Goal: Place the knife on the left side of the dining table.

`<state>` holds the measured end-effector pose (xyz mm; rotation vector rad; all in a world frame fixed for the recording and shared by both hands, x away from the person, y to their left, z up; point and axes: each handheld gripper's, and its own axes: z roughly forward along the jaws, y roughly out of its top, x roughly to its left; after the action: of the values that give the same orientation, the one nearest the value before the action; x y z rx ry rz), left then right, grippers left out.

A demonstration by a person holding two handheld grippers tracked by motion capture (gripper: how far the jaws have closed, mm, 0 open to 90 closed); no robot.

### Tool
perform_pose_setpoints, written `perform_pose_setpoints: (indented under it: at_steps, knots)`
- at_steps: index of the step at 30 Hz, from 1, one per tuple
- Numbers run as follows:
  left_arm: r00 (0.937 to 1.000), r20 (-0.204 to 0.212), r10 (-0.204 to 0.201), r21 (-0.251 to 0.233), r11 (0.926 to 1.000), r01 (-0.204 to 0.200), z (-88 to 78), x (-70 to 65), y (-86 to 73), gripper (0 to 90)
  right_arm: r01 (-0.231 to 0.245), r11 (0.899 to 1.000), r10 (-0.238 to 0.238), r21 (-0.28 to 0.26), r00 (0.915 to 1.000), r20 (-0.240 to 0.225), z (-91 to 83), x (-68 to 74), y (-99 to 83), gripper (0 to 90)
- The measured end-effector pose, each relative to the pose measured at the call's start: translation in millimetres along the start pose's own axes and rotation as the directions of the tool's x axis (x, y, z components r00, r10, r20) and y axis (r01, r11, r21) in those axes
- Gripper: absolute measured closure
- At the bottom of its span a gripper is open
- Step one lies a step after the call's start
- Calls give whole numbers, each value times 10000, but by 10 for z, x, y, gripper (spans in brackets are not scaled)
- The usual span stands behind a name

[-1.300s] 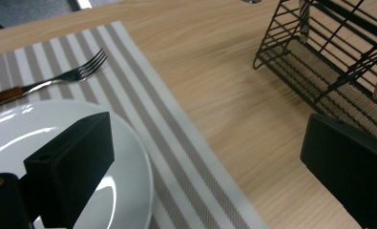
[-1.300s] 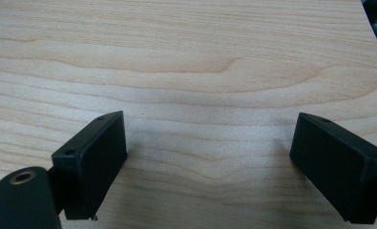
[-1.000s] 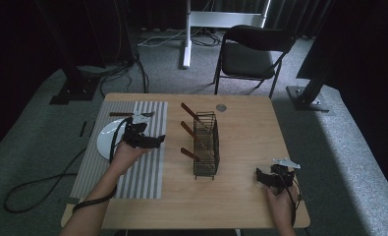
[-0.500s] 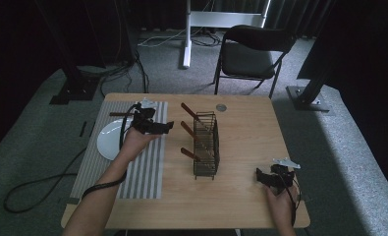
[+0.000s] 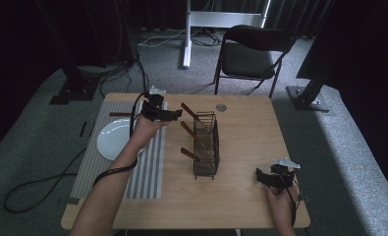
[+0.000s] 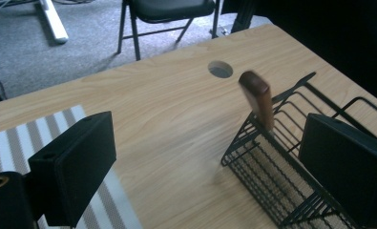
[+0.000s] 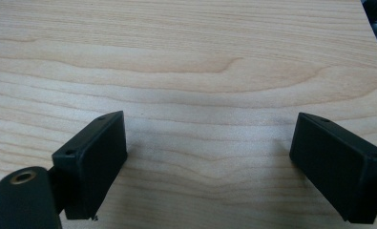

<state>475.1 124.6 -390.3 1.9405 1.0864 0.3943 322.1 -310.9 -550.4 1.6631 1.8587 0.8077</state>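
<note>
A black wire rack (image 5: 206, 145) stands mid-table with three wooden-handled utensils in it, their handles (image 5: 188, 111) slanting up to the left. My left gripper (image 5: 176, 114) hovers just left of the rack's far end, open and holding nothing. In the left gripper view its jaws (image 6: 210, 167) frame the rack's corner (image 6: 291, 157) and the nearest wooden handle (image 6: 257, 98), without touching either. My right gripper (image 5: 259, 177) rests open near the front right of the table; its jaws (image 7: 207, 162) stand wide over bare wood.
A striped mat (image 5: 147, 172) covers the table's left side and bears a white plate (image 5: 113, 140). A wooden-handled item (image 5: 120, 114) lies at the mat's back edge. A round hole (image 5: 221, 107) is in the tabletop behind the rack. A chair (image 5: 253, 54) stands beyond the table.
My left gripper has moved from above the plate back and to the right, up to the rack's far end. The right gripper has stayed put.
</note>
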Motion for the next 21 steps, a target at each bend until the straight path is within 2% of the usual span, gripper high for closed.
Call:
perform_pose_setpoints:
  at_steps: [10,15,19,21]
  knots:
    - [9992,317,-245,98,9997,242,176,-39,88,56,-1,10000,1,1,10000,1,0,0,0,116]
    - [9985,440,-325,204,9993,316,257,-13,101,76,0,10000,0,0,10000,1,0,0,0,116]
    - [9949,844,-548,256,9983,528,316,20,102,171,-3,10000,3,-1,10000,0,0,0,0,117]
    - [9922,1037,-685,217,9975,665,340,30,102,262,-4,10000,4,0,10000,0,0,0,0,117]
